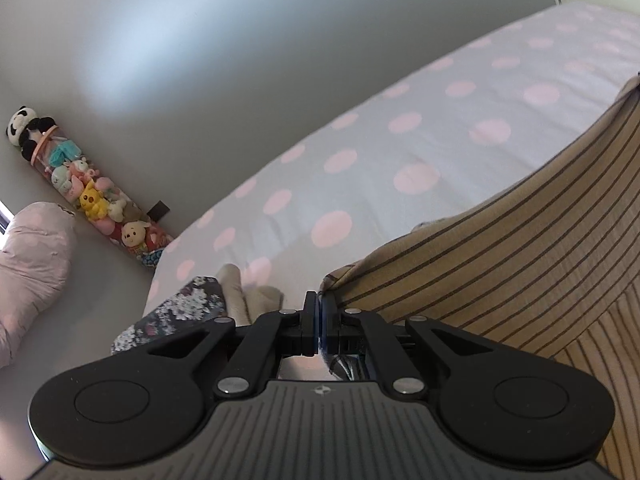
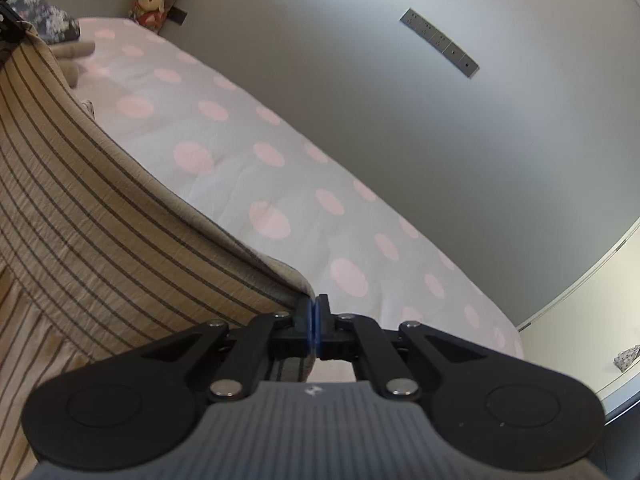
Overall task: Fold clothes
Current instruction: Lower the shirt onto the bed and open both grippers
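A tan garment with thin dark stripes [image 1: 520, 248] hangs stretched between my two grippers above the bed. My left gripper [image 1: 320, 304] is shut on one corner of its top edge, and the cloth runs off to the right. In the right wrist view the same striped garment [image 2: 100, 220] fills the left side, and my right gripper [image 2: 315, 308] is shut on its other corner. The lower part of the garment drops out of sight below both grippers.
The bed [image 1: 360, 152] has a pale sheet with pink dots. A dark floral cloth [image 1: 180, 312] and a beige cloth [image 1: 248, 292] lie near its left end. A tube of plush toys [image 1: 88, 196] leans at the wall, by a pink quilted bundle [image 1: 32, 256]. A wall socket strip [image 2: 440, 42] is above.
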A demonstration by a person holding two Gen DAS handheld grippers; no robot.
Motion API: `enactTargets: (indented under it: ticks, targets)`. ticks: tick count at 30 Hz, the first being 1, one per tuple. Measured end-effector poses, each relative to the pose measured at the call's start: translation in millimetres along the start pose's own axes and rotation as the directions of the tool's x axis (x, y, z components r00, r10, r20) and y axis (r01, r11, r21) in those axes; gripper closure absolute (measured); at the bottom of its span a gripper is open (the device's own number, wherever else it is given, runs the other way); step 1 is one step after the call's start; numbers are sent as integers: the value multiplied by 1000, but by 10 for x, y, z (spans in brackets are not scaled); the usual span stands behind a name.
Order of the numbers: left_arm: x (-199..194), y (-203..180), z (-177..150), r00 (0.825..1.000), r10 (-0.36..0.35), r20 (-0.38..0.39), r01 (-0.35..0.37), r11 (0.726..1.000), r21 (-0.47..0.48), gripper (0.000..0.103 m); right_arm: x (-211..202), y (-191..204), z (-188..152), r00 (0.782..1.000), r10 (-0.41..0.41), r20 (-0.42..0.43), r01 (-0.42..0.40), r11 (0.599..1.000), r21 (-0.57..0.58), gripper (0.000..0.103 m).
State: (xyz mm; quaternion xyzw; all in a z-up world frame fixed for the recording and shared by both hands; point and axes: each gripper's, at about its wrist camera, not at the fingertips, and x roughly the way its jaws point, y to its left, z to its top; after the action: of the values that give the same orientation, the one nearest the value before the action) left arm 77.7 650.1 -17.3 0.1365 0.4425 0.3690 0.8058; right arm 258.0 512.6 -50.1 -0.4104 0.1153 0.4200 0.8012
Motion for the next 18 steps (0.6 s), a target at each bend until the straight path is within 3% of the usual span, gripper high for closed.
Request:
enactTargets:
  ticks: [5,8,10,11,13,17,18]
  targets:
    - [350,-191,-19,1000,3,-28,-3,1000,5,102,312,149,-96,999,0,-41,1,1000,11,101]
    - [521,-214,-11,999,-4,-32,3,999,-48,96,418,194,-114,999,-13,-53,14,1000,22,92]
    - [539,-219,-21,1000,-10,-30,8,998,-64,87,441,175,-95,998,-1,-57,3,999,43,92]
    - [544,-222,-29,999,-16,-31,14,998,-65,85,450,165,-88,998,1,-64,2,999,50,88]
    - [523,-210,-54,999,-29,-41,27,998,-57,84,456,136,-72,997,6,-71,-1,998,65,71]
    - [422,-118,-119,998,-49,-46,45,996,-83,80,381,28,-59,994,38,-99,-26,992,122,63]
    - [378,-86,-137,997,-51,-50,46,995,-92,79,357,-4,-54,993,50,-108,-35,990,139,53]
